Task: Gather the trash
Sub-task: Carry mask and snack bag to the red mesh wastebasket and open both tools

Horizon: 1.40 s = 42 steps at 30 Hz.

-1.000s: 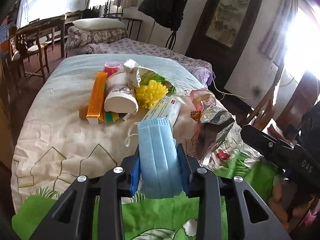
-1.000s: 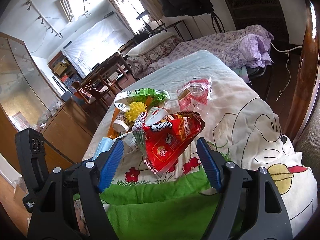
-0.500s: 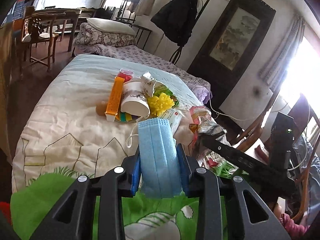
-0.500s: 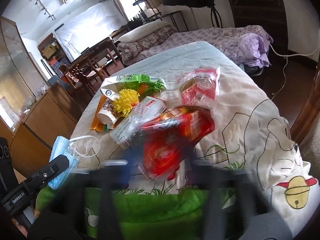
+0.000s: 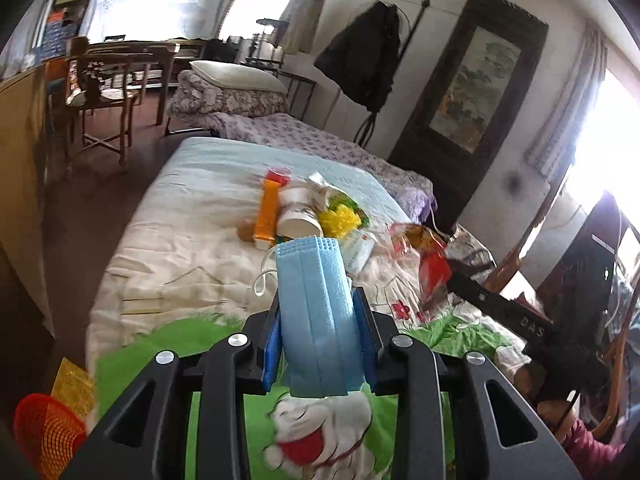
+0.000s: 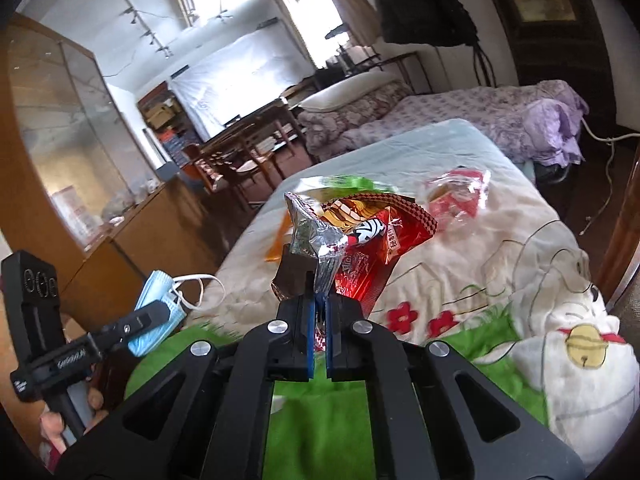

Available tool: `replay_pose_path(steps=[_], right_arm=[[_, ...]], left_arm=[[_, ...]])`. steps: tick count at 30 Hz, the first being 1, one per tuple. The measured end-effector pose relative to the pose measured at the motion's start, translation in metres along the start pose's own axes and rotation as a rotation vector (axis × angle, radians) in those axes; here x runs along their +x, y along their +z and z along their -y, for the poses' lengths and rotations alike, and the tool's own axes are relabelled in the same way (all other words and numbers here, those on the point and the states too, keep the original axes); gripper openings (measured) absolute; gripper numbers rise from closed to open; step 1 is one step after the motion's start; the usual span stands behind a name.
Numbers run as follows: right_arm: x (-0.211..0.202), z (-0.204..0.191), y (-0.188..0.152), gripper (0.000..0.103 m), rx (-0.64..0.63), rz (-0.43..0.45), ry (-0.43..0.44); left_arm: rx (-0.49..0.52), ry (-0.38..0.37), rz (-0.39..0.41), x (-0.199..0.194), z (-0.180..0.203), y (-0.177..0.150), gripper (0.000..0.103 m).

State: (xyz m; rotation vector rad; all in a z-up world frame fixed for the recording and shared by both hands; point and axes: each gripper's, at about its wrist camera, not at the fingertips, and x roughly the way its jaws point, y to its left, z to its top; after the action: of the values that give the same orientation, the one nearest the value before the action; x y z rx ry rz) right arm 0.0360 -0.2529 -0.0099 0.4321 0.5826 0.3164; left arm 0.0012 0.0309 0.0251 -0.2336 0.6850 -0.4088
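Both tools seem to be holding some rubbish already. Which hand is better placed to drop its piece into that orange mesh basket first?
Probably the left. The left tool grips the blue face mask, and the orange mesh basket shows at the lower left of its view. The right tool pinches the red snack bag over the bed, with no basket in its view.

"DAS" stands on the right tongs' black arm (image 5: pixel 516 312).

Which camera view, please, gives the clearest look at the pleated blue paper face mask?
The left wrist view: the pleated blue paper face mask fills the centre, clamped in the left gripper. The right wrist view shows the mask only small, near the left edge, partly hidden by a finger.
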Motion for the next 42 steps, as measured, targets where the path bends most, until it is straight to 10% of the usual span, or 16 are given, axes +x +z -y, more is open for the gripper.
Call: replay_pose_path(steps=[26,29,31,42], right_arm=[[-0.005,-0.159,-0.043,0.005,-0.240,-0.158,0.206],[0.009,-0.183,-0.053,0.005,-0.286,-0.196,0.221],[0.020,-0.203,-0.062,0.005,-0.322,-0.229,0.235],[0.078,-0.296,-0.118,0.005,-0.461,-0.426,0.327]], left_arm=[[-0.344,0.335,0.047,-0.159,-0.204,-0.104,0.034],[-0.376,0.376,0.037,-0.164,-0.225,-0.119,0.046],[-0.390,0.427,0.041,-0.169,-0.237,-0.128,0.073],[-0.444,0.708,0.073,-0.210,-0.280,-0.168,0.097]])
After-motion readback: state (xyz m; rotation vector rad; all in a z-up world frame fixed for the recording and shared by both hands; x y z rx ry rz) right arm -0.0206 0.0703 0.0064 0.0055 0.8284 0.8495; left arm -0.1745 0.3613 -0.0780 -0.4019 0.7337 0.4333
